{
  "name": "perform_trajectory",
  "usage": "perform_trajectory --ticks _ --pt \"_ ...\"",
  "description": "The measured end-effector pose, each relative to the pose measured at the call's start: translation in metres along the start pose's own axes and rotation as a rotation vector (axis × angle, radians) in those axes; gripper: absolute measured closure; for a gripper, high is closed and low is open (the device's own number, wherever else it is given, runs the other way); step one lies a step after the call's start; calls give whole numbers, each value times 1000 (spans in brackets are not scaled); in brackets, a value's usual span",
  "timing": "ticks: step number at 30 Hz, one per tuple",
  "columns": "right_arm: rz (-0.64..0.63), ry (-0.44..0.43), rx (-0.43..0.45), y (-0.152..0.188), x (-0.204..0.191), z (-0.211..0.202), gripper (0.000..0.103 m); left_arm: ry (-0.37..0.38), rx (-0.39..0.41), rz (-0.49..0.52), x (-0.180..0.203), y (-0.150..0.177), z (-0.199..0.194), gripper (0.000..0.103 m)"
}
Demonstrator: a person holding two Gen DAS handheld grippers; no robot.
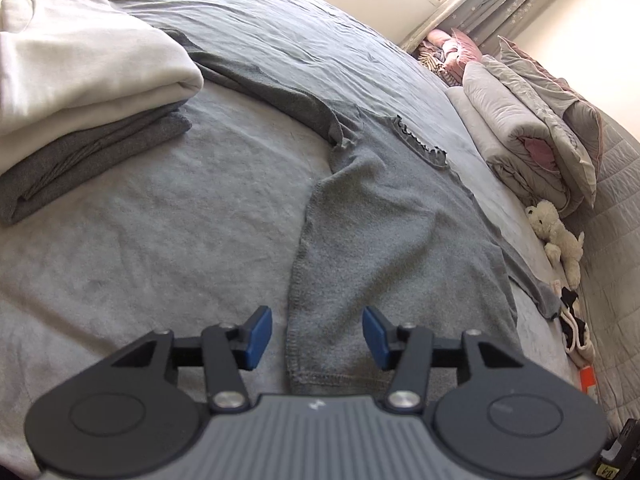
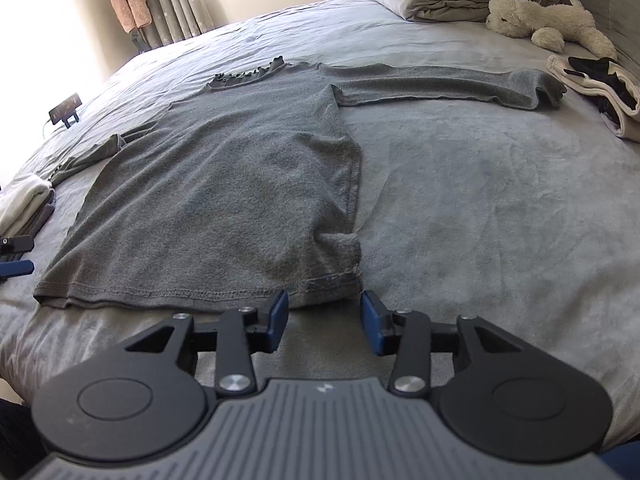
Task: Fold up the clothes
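Note:
A grey long-sleeved top (image 2: 224, 184) with a ruffled collar (image 2: 248, 74) lies flat on the grey bed (image 2: 480, 200), both sleeves spread out sideways. My right gripper (image 2: 324, 320) is open just short of the hem's right corner, which is slightly bunched; nothing sits between its blue pads (image 2: 278, 320). In the left wrist view the same top (image 1: 400, 240) runs away from me. My left gripper (image 1: 316, 336) is open over the hem's left corner, and the cloth lies under the gap without being pinched.
A stack of folded clothes (image 1: 80, 80), white on grey, sits left of the top. Folded duvets (image 1: 532, 140), a cream plush toy (image 2: 540, 20) and a cream-and-black garment (image 2: 600, 84) line the far side. A phone on a stand (image 2: 66, 110) sits by the curtains.

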State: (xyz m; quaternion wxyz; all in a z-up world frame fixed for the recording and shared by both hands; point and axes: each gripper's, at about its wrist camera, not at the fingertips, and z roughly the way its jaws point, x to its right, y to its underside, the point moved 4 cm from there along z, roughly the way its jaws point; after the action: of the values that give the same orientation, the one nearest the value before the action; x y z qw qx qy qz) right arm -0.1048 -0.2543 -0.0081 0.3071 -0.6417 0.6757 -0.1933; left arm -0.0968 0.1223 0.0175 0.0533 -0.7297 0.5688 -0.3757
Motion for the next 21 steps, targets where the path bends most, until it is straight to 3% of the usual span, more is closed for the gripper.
perform_trajectory --ticks 1,3,5,8,12,13,15,17,19,21 --pt "-21 11 1 1 -3 1 82 -8 -8 9 1 2 3 54" --pt "-23 9 7 1 -4 0 99 -21 -17 35 4 4 8 58" --pt "-17 6 18 0 -3 -2 99 -28 -22 59 6 6 11 92" --pt "-3 10 32 -2 0 -3 100 -22 -21 70 8 7 11 101" --pt "32 22 39 -6 3 -2 99 2 -12 55 10 6 8 101" --pt "51 25 36 -7 6 -1 92 6 -13 51 10 6 8 100" --pt "90 19 30 -7 11 0 87 -3 -24 44 9 7 10 97" --pt "114 -6 52 -9 13 -4 80 -6 -28 38 7 8 11 85" --pt "138 -32 77 -11 15 -9 55 -10 -32 31 6 9 13 75" --pt "169 -52 109 -14 18 -14 54 -12 -32 30 6 10 13 75"
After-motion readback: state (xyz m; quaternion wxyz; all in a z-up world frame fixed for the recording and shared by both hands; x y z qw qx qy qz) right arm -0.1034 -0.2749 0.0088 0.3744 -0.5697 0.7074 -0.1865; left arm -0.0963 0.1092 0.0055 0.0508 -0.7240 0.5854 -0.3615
